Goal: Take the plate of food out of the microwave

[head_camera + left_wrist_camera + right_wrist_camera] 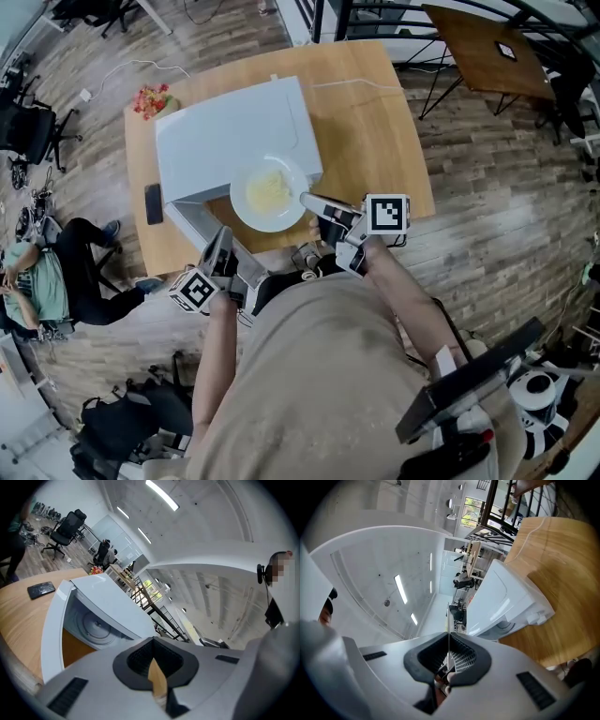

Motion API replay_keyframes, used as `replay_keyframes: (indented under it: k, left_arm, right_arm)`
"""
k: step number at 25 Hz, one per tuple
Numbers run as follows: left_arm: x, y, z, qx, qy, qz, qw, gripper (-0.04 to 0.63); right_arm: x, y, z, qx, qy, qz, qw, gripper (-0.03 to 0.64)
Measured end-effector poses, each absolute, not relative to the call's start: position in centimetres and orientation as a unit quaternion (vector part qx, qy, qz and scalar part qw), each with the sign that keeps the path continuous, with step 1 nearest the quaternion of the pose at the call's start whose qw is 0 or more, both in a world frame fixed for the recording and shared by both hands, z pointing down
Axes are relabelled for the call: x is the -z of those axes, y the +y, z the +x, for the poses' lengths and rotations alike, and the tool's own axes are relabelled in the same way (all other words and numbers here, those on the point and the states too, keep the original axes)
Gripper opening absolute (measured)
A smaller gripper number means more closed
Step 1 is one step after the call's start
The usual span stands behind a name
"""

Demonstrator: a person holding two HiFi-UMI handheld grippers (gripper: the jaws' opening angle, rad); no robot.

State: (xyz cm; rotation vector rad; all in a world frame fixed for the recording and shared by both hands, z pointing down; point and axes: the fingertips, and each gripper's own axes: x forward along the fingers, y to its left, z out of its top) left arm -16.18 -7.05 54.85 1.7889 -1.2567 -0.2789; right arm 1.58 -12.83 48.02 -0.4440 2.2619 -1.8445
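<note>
Light wooden tabletop [375, 122] on a plank floor [487, 216], with 4 things on it.
A white microwave [234, 131] sat across the middle with its door swung open toward the near left corner. A black phone [154, 202] lay flat just beside its left wall, a red-and-yellow packet [152, 99] rested at the far left corner, and a thin white cable [356, 83] ran from the microwave toward the far right edge.
</note>
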Motion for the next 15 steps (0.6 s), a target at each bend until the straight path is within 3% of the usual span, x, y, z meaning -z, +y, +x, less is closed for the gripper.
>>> replay_keyframes:
  k: [9, 15]
  left_arm:
    - [-59.4, -4.5, -14.8, 0.092, -0.515, 0.701, 0.484, 0.003]
    - [-58.6, -4.6, -14.6, 0.084, -0.521, 0.707, 0.470, 0.003]
  right_arm:
    - [-50.8, -12.0, 1.9, 0.641, 0.748, -0.160, 0.060, 0.015]
    - [-51.8, -11.9, 2.4, 0.639, 0.749, -0.169, 0.034, 0.015]
